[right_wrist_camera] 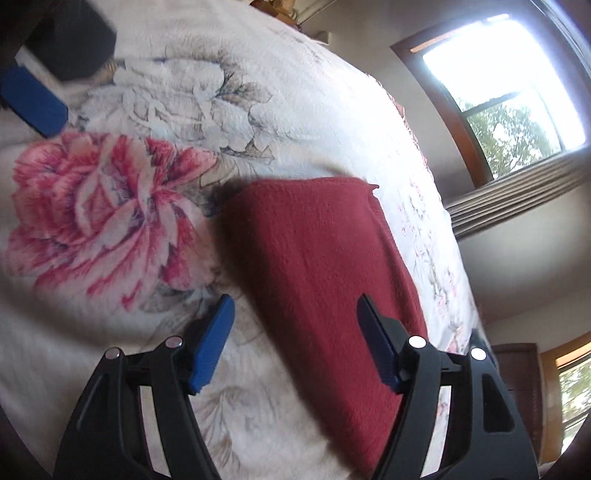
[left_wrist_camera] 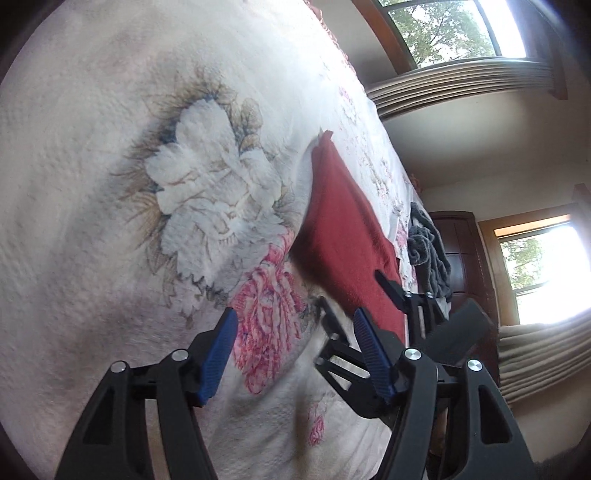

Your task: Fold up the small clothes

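A dark red folded cloth (left_wrist_camera: 343, 229) (right_wrist_camera: 317, 258) lies flat on the floral blanket (left_wrist_camera: 92, 184) (right_wrist_camera: 258, 92). My left gripper (left_wrist_camera: 295, 314) is open over the pink flower print, just left of the cloth's near corner, with nothing between its fingers. My right gripper (right_wrist_camera: 295, 301) is open too, hovering over the near part of the red cloth, its left pad over the blanket and its right pad over the cloth. In the left wrist view the right gripper (left_wrist_camera: 356, 299) shows at the cloth's near end. One blue pad of the left gripper (right_wrist_camera: 33, 99) shows at the top left of the right wrist view.
A crumpled grey garment (left_wrist_camera: 428, 243) lies at the blanket's far right edge. Past the bed edge stand a dark wooden door (left_wrist_camera: 461, 251), walls and windows (left_wrist_camera: 454, 33) (right_wrist_camera: 517, 103) with pleated shades.
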Demonstrator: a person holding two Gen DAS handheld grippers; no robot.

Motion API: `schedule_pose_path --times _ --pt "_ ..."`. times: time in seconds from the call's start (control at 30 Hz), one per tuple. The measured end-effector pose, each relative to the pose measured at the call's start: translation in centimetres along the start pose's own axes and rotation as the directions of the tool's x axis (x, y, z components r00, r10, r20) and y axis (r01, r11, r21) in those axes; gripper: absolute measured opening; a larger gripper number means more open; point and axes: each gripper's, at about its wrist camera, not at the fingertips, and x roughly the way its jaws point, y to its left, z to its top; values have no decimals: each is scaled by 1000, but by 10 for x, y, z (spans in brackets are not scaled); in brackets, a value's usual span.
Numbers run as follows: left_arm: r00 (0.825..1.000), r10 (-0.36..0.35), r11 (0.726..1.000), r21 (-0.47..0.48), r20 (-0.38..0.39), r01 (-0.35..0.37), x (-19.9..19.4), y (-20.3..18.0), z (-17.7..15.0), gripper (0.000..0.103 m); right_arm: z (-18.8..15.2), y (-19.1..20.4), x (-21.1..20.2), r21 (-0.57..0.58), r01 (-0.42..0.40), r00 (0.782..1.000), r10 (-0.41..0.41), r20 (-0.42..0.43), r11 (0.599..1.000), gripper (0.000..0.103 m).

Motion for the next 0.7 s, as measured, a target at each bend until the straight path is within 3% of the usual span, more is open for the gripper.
schedule_pose_path --times 0.27,0.43,0.5,0.6,0.7 --pt "999 -38 999 -32 6 39 -6 12 18 66 16 16 34 -88 92 995 -95 -33 992 48" --pt "995 -94 993 -67 28 95 -15 15 41 67 31 17 54 -122 139 989 -143 -28 983 45" --pt "995 -95 993 -73 28 97 -13 11 57 70 34 9 62 -99 107 993 -111 -40 989 27" --pt "992 -126 990 -69 6 126 -6 1 87 73 36 -17 53 15 79 996 -79 -33 997 19" --pt "978 -199 976 -100 -56 192 15 -11 124 79 35 -46 39 113 68 998 -67 -15 991 17"
